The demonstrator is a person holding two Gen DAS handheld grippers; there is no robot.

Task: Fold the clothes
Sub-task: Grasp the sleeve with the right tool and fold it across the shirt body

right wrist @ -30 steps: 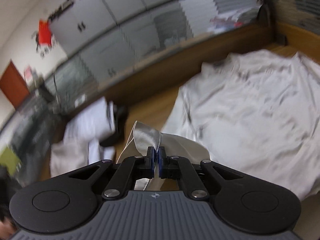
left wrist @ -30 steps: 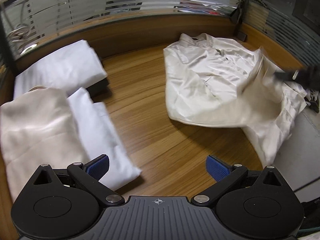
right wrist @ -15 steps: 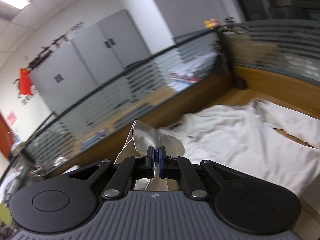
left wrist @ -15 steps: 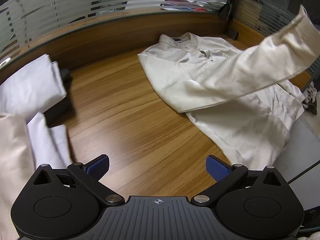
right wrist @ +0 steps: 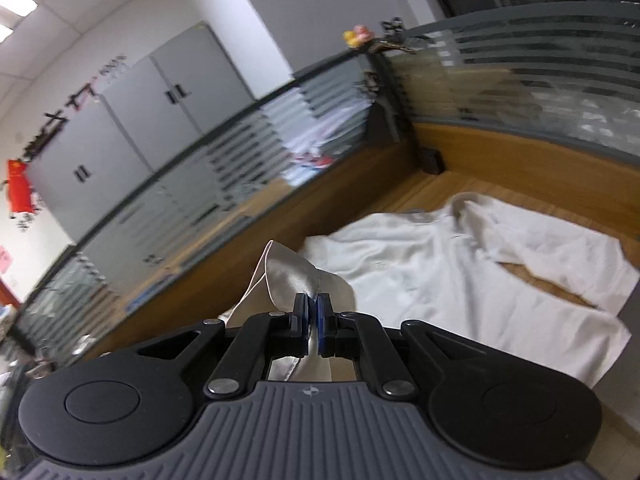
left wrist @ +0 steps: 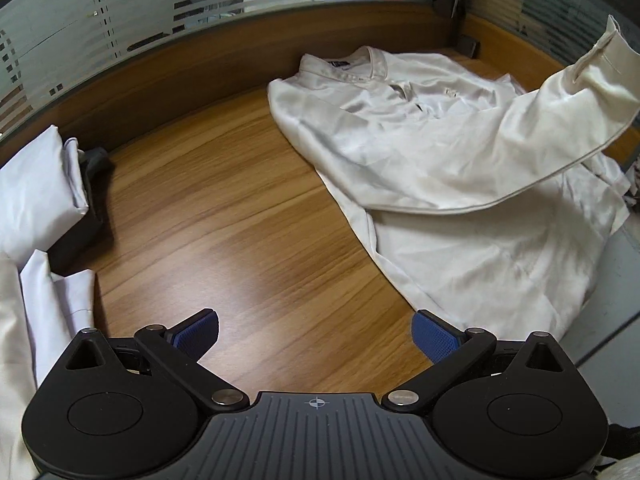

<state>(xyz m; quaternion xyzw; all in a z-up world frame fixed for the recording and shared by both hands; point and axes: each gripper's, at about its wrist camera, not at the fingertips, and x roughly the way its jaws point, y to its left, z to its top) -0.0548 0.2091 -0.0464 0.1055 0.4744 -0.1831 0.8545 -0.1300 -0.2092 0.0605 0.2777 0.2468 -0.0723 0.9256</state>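
Observation:
A cream satin shirt (left wrist: pixel 460 208) lies spread on the wooden desk (left wrist: pixel 240 220), collar toward the far partition. One sleeve (left wrist: pixel 560 112) is lifted off the shirt and stretches up to the right, its cuff at the frame edge. My right gripper (right wrist: pixel 313 320) is shut on a fold of that sleeve's shiny fabric (right wrist: pixel 288 280), held above the shirt body (right wrist: pixel 440 280). My left gripper (left wrist: pixel 316 336) hangs open over bare wood, left of the shirt's hem, with nothing between its blue pads (left wrist: pixel 434 338).
Folded white garments (left wrist: pixel 36 200) lie stacked at the left, with a dark item (left wrist: pixel 94 168) between them. A wood and striped-glass partition (left wrist: pixel 200 40) borders the desk's far side. The desk's front edge runs at the lower right (left wrist: pixel 600 320).
The right gripper has pulled the sleeve up and to the right, off the shirt body. The left gripper has moved right, away from the folded stack and nearer the shirt's hem.

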